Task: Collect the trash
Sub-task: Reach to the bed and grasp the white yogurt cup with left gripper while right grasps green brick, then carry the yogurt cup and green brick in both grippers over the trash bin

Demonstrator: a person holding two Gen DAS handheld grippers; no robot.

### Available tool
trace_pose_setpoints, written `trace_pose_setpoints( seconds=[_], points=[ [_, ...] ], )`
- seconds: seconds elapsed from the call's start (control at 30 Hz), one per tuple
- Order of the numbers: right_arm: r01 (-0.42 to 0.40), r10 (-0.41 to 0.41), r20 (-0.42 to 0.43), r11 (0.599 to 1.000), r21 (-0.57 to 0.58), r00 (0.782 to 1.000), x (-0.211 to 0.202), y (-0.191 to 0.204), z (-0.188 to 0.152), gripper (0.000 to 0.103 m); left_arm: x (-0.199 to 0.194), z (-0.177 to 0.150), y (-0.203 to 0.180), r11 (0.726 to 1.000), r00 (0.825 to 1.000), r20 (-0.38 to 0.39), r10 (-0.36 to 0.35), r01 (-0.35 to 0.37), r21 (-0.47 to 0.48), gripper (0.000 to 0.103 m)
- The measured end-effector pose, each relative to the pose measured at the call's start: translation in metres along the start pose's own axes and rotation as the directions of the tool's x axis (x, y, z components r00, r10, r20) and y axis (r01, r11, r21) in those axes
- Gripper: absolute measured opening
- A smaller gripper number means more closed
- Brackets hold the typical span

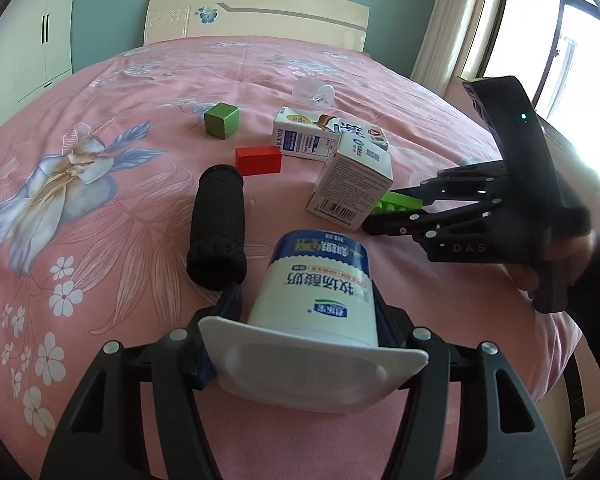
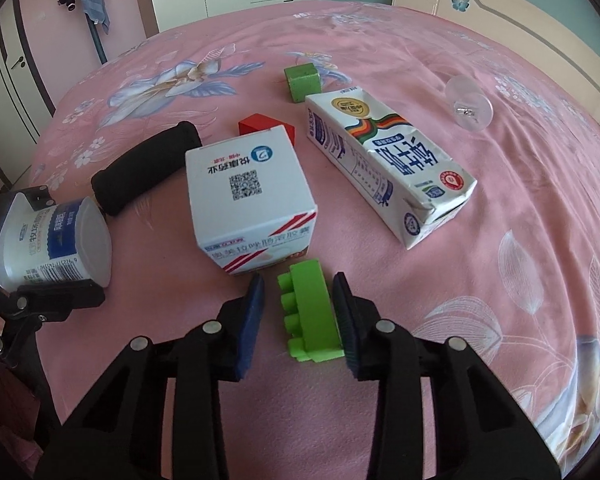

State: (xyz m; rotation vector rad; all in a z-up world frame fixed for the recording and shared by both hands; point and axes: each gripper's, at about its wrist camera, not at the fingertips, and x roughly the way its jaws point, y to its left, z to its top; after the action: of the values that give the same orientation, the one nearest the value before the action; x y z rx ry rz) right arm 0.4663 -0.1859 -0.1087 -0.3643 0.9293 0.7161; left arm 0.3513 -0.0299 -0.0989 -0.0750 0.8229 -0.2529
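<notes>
The left hand-held gripper (image 1: 308, 320) clamps a smooth white plastic yogurt cup (image 1: 320, 312) with Chinese print above the pink floral bed (image 1: 120, 220). The right hand-held gripper (image 2: 299, 312) stands open around a studded green brick (image 2: 312, 316), its right pad touching, beside a glossy cardboard box (image 2: 248, 196) bearing a QR code.

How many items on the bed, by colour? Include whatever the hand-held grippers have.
Green: 2, cube and studded brick
Red: 1, block
Black: 1, roll
White packaging: 3, yogurt cup, milk carton, medicine box
Clear: 1, plastic cup
Total: 8
</notes>
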Motion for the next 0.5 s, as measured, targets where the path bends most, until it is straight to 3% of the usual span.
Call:
trace_pose_setpoints(
  seconds=[0.07, 0.33, 0.5],
  points=[
    [0.018, -0.018, 0.004, 1.000, 0.004, 1.000, -0.005, 0.004, -0.006, 0.022, -0.005, -0.001, 0.001, 1.000, 1.000, 0.003, 0.011, -0.011, 0.004, 0.063],
    [0.107, -0.108, 0.010, 0.992, 0.072, 0.994, -0.042, 0.021, -0.023, 0.022, -0.045, 0.006, 0.004, 1.000, 0.999, 0.024, 0.025, -0.025, 0.001, 0.063],
    [0.156, -0.161, 0.049, 0.984, 0.088, 0.986, -0.087, 0.041, -0.019, 0.022, -0.086, 0.016, -0.001, 0.996, 0.994, 0.075, 0.080, -0.083, 0.045, 0.063]
  ],
)
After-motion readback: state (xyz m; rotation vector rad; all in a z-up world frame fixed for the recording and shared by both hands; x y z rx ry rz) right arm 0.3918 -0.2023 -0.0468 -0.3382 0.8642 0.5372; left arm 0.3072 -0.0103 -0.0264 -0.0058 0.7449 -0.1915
